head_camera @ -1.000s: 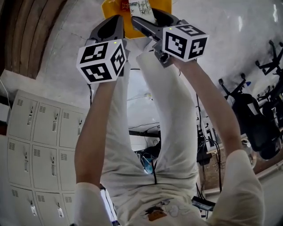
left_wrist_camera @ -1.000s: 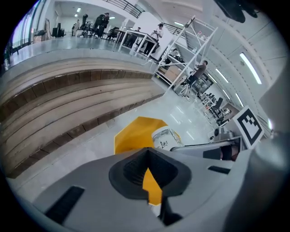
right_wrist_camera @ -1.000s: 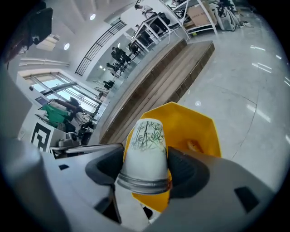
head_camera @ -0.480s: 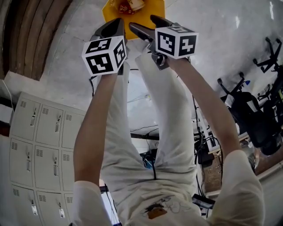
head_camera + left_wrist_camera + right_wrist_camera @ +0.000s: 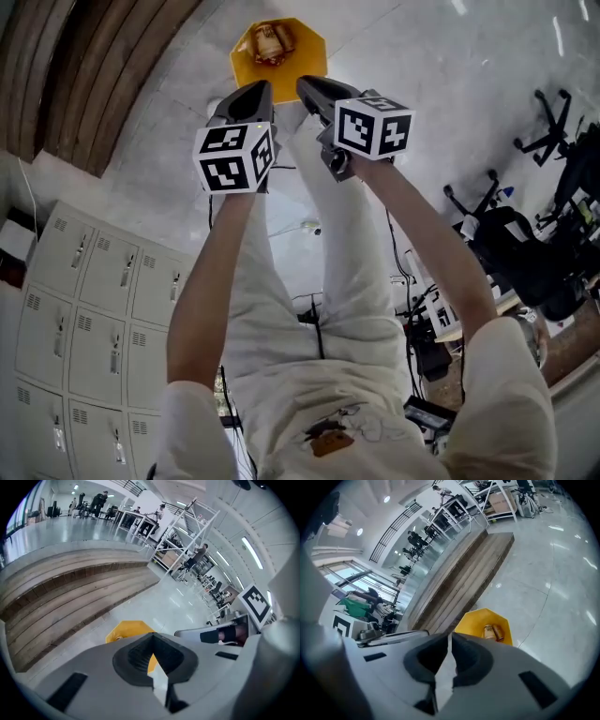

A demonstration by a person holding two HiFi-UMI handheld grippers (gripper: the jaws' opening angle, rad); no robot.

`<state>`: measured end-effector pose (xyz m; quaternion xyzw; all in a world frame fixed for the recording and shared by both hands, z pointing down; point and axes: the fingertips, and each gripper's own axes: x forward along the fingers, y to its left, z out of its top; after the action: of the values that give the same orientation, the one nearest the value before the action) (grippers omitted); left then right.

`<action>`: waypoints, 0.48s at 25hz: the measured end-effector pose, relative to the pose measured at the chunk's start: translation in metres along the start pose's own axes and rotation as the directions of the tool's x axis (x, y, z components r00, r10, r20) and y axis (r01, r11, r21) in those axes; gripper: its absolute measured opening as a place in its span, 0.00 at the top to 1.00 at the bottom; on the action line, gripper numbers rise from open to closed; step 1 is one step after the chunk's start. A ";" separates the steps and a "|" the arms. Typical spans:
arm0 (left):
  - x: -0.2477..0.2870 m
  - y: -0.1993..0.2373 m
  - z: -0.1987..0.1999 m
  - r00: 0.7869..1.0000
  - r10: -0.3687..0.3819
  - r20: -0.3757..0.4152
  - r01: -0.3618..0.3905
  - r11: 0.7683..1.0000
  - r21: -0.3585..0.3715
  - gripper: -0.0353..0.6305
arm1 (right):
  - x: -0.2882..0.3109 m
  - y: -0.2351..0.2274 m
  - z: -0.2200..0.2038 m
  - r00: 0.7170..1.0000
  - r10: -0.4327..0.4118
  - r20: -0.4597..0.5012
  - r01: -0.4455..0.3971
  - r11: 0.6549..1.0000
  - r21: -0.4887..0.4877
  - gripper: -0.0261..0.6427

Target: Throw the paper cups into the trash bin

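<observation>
Left tongs (image 5: 151, 635): the jaws are meeting at the tips and nothing is sitting between them. Right tongs (image 5: 450, 637): the jaws have just been closing and are standing together, likewise gripping nothing. Both are pointing downward side by side at upper centre of the head view.

Step in hand, as judged: the drop is looking complete, since both tongs are empty and cups are lying in the bin. Next move, as judged: it is calling for a turn away to search for further cups, as none is showing outside the bin.

Trash bin (image 5: 305, 67): yellow, standing on the pale floor (image 5: 450, 84) beyond the tips at top centre, well apart from both tongs. Paper cups (image 5: 270, 42): lying inside the bin; two are showing in the right gripper view, just above and right of the closed tips
</observation>
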<state>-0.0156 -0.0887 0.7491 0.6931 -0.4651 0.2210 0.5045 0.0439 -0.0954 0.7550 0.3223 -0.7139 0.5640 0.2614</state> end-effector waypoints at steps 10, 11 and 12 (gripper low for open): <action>-0.124 -0.063 0.075 0.991 -0.006 0.131 0.007 1.000 -0.006 0.94 | -0.099 0.086 0.035 1.000 0.027 -0.002 -0.027 0.993 -0.113 0.95; -0.139 -0.069 0.078 0.991 -0.007 0.136 0.008 1.000 -0.006 0.94 | -0.110 0.099 0.038 0.999 0.033 0.001 -0.032 0.993 -0.117 0.95; -0.153 -0.076 0.081 0.990 -0.009 0.141 0.010 1.000 -0.005 0.94 | -0.122 0.112 0.041 0.999 0.040 0.005 -0.039 0.992 -0.121 0.95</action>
<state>-0.0349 -0.0925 0.5610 0.7078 -0.4968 0.1678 0.4734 0.0389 -0.0979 0.5845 0.2937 -0.7539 0.5236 0.2668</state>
